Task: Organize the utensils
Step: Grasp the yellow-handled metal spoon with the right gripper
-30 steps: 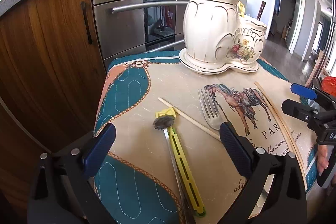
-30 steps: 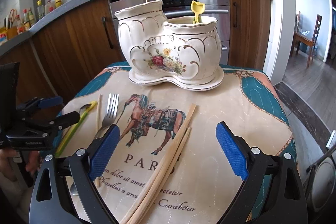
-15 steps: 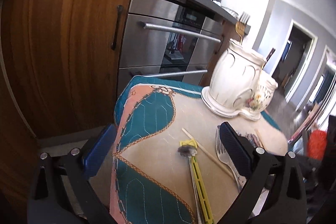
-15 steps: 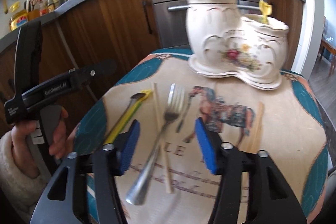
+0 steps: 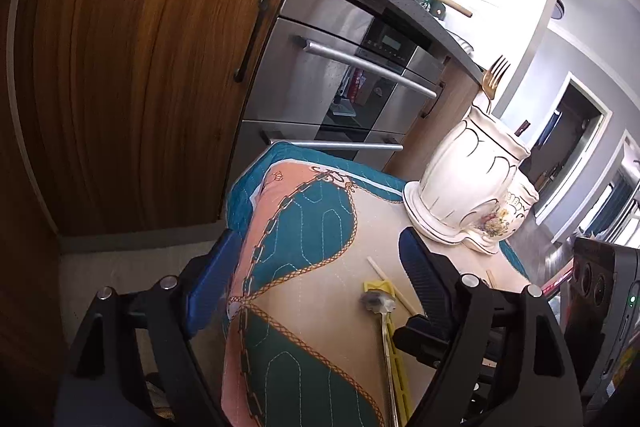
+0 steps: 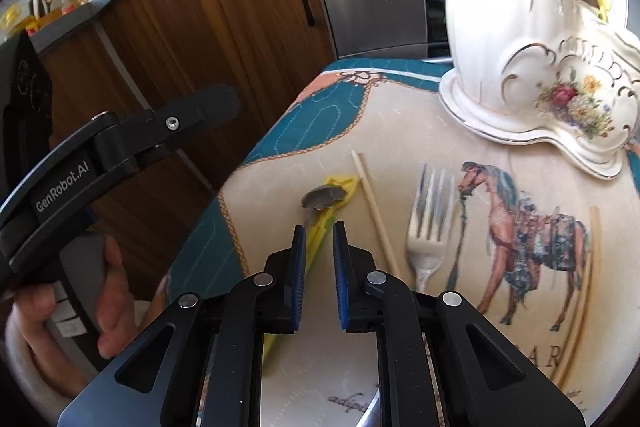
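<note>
A metal spoon (image 6: 322,197) lies on a yellow plastic utensil (image 6: 334,205) near the table's left edge, both also in the left wrist view (image 5: 378,301). My right gripper (image 6: 319,233) has nearly closed around their handles, with a narrow gap between the pads. A silver fork (image 6: 430,227) and one chopstick (image 6: 374,211) lie beside them. The white ceramic holder (image 6: 516,39) stands at the back, holding a gold fork (image 5: 494,75). My left gripper (image 5: 316,259) is open and empty, held off the table's left edge.
A patterned cloth with a horse print (image 6: 532,227) covers the table. More chopsticks (image 6: 592,247) lie at the right. Wooden cabinets (image 5: 132,67) and a steel oven (image 5: 340,75) stand behind. The left tool's body (image 6: 120,147) is left of my right gripper.
My right gripper moved left over the spoon and yellow utensil and narrowed its jaws around them. My left gripper drew back off the table's left edge.
</note>
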Demonstrator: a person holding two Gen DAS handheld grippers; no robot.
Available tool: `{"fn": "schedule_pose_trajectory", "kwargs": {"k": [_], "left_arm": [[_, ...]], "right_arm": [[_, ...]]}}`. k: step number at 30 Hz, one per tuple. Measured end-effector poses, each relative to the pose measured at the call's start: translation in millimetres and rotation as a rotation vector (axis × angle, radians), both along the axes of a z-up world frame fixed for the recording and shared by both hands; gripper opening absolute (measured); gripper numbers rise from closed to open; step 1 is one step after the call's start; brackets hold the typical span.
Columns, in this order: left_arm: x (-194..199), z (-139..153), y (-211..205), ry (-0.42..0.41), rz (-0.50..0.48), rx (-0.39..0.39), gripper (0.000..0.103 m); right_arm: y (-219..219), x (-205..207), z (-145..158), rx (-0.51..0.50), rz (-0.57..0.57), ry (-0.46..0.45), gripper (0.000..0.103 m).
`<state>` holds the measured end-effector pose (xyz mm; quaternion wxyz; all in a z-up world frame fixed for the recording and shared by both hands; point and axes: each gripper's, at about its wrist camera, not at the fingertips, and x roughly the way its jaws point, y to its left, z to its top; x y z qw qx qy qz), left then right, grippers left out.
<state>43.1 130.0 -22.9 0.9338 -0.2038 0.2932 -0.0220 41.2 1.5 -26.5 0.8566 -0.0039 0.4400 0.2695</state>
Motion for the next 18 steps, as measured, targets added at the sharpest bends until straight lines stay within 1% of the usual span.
{"fn": "schedule_pose_trajectory", "kwargs": {"k": [3,11,14,15,18], "left_arm": [[1,-1,4,0.002,0.012,-0.021,0.081],[0,-1,5,0.003,0.014,-0.021,0.081],[0,-1,5,0.004,0.013,-0.016,0.081],[1,-1,5,0.008,0.013,-0.014,0.081],[1,-2,5,0.015,0.009,-0.02,0.081]], "right_arm": [[10,3,-4,-0.022,0.001,-0.001,0.015],[29,1,-2,-0.131,-0.012,-0.089,0.015],[27,-5,-1,-0.163,-0.003,-0.122,0.012],[24,-6,-2,-0.166,0.004,-0.128,0.005],[12,-11,-1,-0.167,0.006,-0.116,0.005]]}}
